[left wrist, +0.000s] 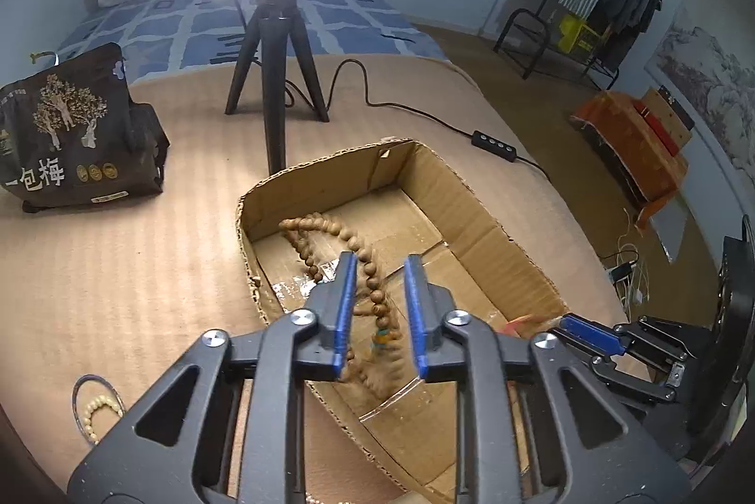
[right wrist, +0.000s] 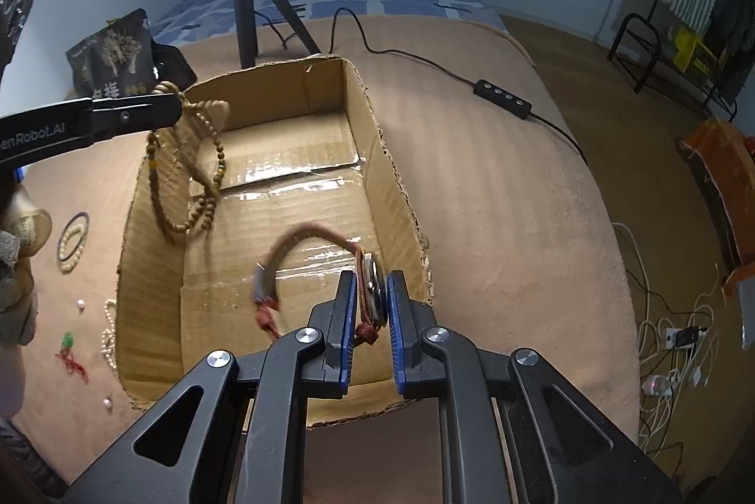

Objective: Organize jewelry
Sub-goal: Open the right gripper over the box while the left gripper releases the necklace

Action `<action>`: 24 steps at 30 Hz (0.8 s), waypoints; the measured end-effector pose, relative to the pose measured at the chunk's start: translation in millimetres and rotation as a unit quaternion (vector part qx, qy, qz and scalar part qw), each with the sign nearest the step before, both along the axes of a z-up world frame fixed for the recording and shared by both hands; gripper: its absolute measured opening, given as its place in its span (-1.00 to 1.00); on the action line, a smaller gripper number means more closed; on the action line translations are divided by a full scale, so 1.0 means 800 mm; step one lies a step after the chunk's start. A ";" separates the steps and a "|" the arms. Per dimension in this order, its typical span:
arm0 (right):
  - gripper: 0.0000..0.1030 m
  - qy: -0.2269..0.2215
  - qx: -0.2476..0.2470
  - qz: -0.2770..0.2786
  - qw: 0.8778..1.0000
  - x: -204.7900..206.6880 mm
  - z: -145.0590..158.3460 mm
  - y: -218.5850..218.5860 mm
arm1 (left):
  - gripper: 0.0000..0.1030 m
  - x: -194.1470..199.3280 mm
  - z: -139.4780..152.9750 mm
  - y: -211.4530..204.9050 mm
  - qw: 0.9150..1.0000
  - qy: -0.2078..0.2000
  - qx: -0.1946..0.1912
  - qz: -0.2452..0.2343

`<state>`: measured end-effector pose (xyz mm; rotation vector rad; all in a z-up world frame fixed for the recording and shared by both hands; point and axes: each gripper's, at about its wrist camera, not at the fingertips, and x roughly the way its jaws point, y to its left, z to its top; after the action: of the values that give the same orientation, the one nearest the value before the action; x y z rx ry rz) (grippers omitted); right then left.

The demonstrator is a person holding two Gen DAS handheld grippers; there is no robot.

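An open cardboard box (left wrist: 500,230) (right wrist: 391,155) sits on the tan bedspread. My left gripper (left wrist: 380,263) hangs over the box with its jaws apart; a wooden bead necklace (left wrist: 373,282) (right wrist: 198,173) drops blurred between and below them into the box. In the right wrist view the necklace still drapes from the left gripper's tip (right wrist: 165,110). My right gripper (right wrist: 370,282) is shut on a red cord bracelet with a metal disc (right wrist: 373,291), held over the box's near right corner.
Loose jewelry lies left of the box: a pale bead bracelet inside a dark ring (left wrist: 96,405) (right wrist: 73,239), a pearl strand (right wrist: 108,334), a red-and-green charm (right wrist: 68,350). A black tripod (left wrist: 273,79), a dark snack bag (left wrist: 71,136) and a cable with switch (left wrist: 493,145) lie behind.
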<state>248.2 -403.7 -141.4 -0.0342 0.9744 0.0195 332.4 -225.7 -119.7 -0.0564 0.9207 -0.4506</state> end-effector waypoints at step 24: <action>-0.36 -0.050 0.013 0.004 0.999 -0.042 0.048 0.031 | 0.23 -0.074 0.061 0.113 0.996 -0.070 0.042 0.048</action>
<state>214.7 -378.6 -102.7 -0.0144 0.8741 0.0376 273.2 -135.7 -70.8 0.0074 0.7946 -0.3219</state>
